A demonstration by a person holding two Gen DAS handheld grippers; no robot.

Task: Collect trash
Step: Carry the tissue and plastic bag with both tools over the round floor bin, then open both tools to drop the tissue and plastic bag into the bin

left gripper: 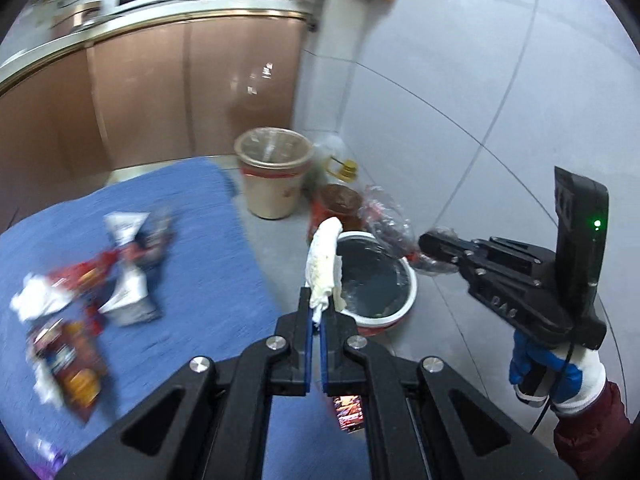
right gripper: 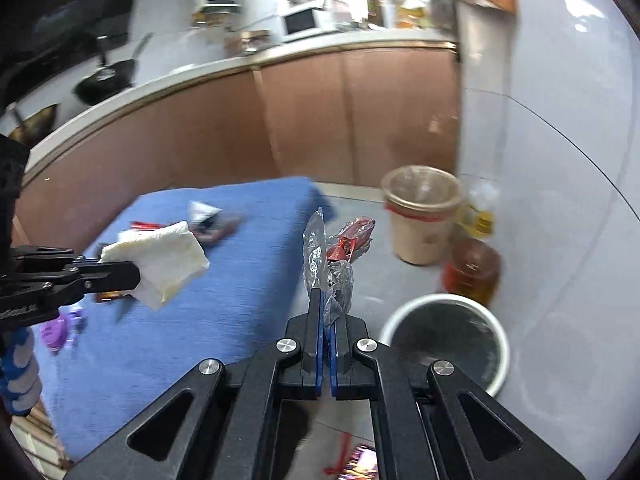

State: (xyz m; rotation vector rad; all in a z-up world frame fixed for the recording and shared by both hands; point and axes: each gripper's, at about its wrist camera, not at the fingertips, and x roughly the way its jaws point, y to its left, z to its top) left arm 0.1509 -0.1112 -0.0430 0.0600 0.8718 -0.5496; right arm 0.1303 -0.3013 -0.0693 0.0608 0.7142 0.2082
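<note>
My left gripper (left gripper: 319, 307) is shut on a crumpled white tissue (left gripper: 323, 268) and holds it by the near rim of a white bin with a dark liner (left gripper: 408, 280). It also shows in the right wrist view (right gripper: 136, 274) with the tissue (right gripper: 160, 262). My right gripper (right gripper: 329, 300) is shut on a clear and red plastic wrapper (right gripper: 340, 248), left of the bin (right gripper: 500, 344). It shows in the left wrist view (left gripper: 426, 246) with the wrapper (left gripper: 386, 220) over the bin's far rim. Several snack wrappers (left gripper: 120, 256) lie on a blue mat (left gripper: 208, 248).
A beige bin with a clear liner (left gripper: 274, 176) stands by the brown cabinets (left gripper: 180, 92). Oil bottles (right gripper: 474, 268) stand against the white tiled wall. More wrappers lie on the mat's near part (left gripper: 72, 376) and on the floor (right gripper: 360, 464).
</note>
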